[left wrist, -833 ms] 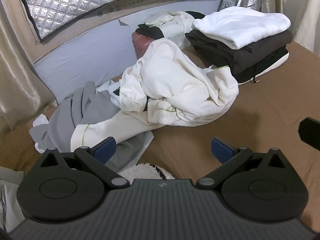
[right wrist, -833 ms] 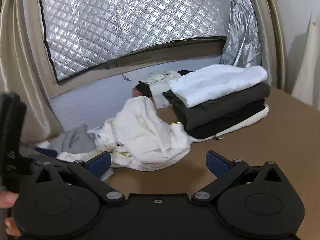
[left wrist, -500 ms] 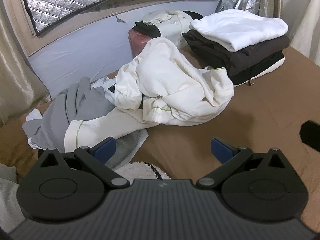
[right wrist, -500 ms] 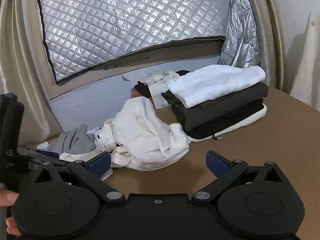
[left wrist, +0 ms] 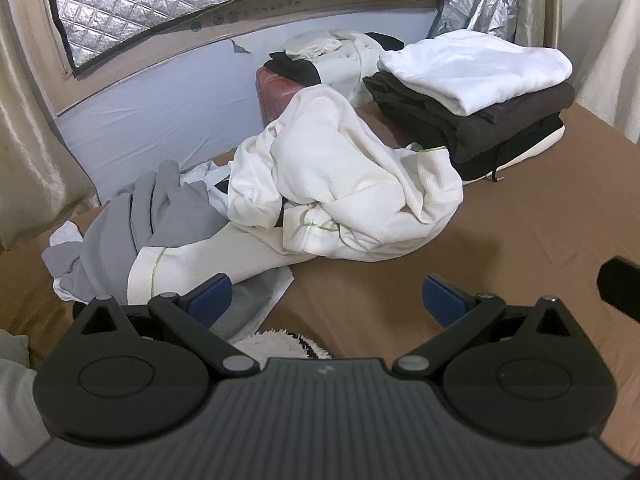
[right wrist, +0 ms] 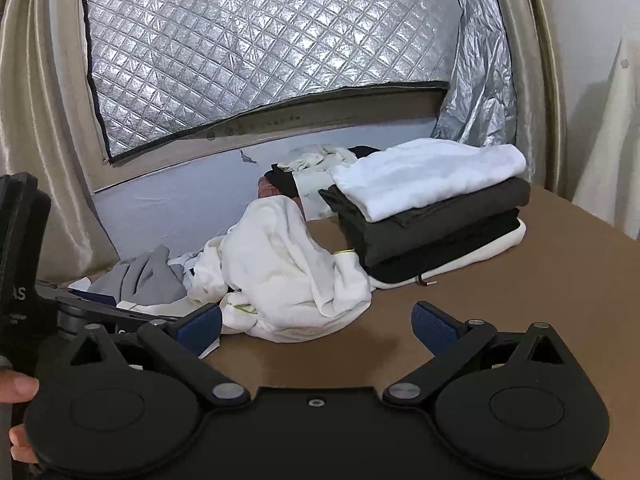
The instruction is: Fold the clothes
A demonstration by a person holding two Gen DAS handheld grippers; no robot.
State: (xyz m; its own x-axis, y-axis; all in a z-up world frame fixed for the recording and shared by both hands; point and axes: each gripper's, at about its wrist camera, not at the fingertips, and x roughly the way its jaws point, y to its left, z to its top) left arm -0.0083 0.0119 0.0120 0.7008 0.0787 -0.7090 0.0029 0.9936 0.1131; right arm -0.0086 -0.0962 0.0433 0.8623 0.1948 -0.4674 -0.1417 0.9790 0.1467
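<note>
While nothing's been grabbed yet, the brown bed surface [left wrist: 540,240] has loads of bare room on the near side of the cream garment [left wrist: 352,184], so that's where I'd guess the folding happens. Using that crumpled cream garment as the landmark: a folded stack [left wrist: 472,92] sits just behind-right of it, nearly touching, and a grey garment [left wrist: 160,216] is bunched against its left side, partly under its long pale leg or sleeve. That piece runs out toward the near left, ending just ahead of the left gripper [left wrist: 326,296]. So the left one looks nearer. The right gripper [right wrist: 316,324] hangs back, with the heap ahead and slightly left. Both sets of fingers are spread wide, nothing between them.
</note>
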